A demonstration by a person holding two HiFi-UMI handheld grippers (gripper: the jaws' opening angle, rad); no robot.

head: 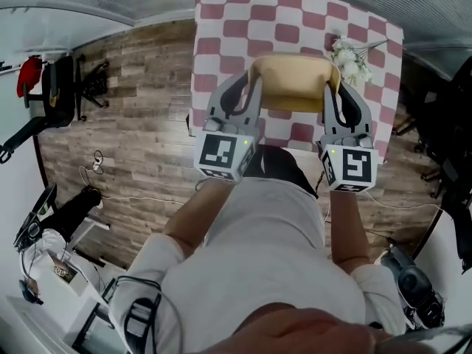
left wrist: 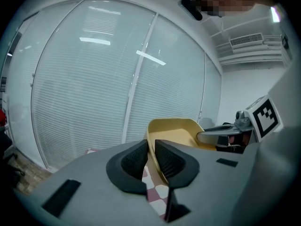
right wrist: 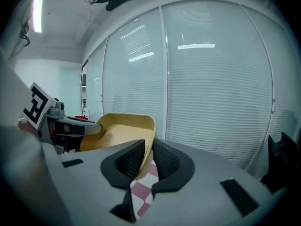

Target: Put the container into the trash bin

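A shallow tan container hangs in the air above the checkered table, held from both sides. My left gripper is shut on its left rim, and in the left gripper view the container has its thin wall pinched between the dark pads. My right gripper is shut on the right rim; the right gripper view shows the container with its wall clamped between the pads. Each gripper view also catches the opposite gripper across the container. No trash bin is in view.
A bunch of white flowers lies on the red-and-white tablecloth at the right. Wood flooring spreads to the left, with a chair base and cables. Window blinds fill the background. Dark equipment stands at the right edge.
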